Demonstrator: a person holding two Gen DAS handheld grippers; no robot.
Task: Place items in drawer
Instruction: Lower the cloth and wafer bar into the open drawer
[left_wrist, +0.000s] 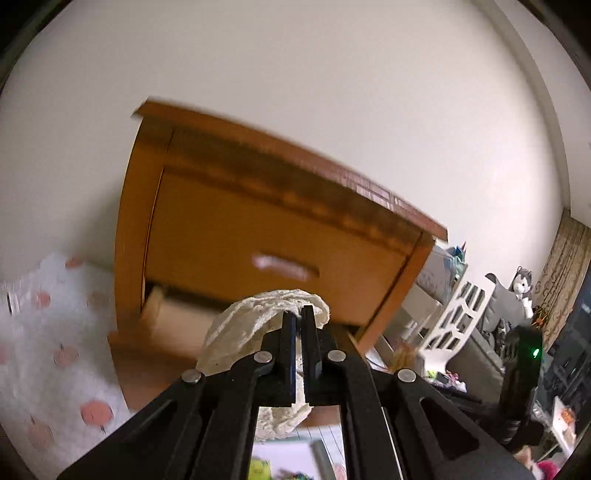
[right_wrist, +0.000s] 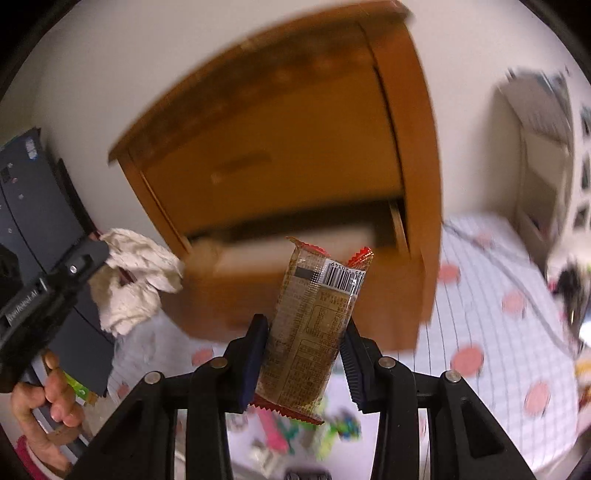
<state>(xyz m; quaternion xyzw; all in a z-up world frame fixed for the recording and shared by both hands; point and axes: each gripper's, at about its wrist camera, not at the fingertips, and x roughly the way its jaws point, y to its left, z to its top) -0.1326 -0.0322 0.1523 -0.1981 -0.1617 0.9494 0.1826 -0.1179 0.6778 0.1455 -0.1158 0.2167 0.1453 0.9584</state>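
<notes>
A wooden nightstand (left_wrist: 236, 221) (right_wrist: 295, 140) fills both views, its lower drawer (left_wrist: 173, 317) (right_wrist: 258, 266) pulled out. My left gripper (left_wrist: 299, 317) is shut on a cream lace cloth (left_wrist: 258, 317), held in front of the drawer; that cloth (right_wrist: 133, 280) also shows at the left of the right wrist view. My right gripper (right_wrist: 306, 332) is shut on a brown snack packet (right_wrist: 314, 332) with red crimped ends and a barcode, upright before the open drawer.
A white sheet with pink spots (left_wrist: 55, 350) (right_wrist: 498, 314) lies beside the nightstand. Small colourful items (right_wrist: 295, 432) are scattered below. A white shelf unit (right_wrist: 539, 155) and a plush dog (left_wrist: 522, 284) stand at the right. A person's hand (right_wrist: 48, 406) grips the left tool.
</notes>
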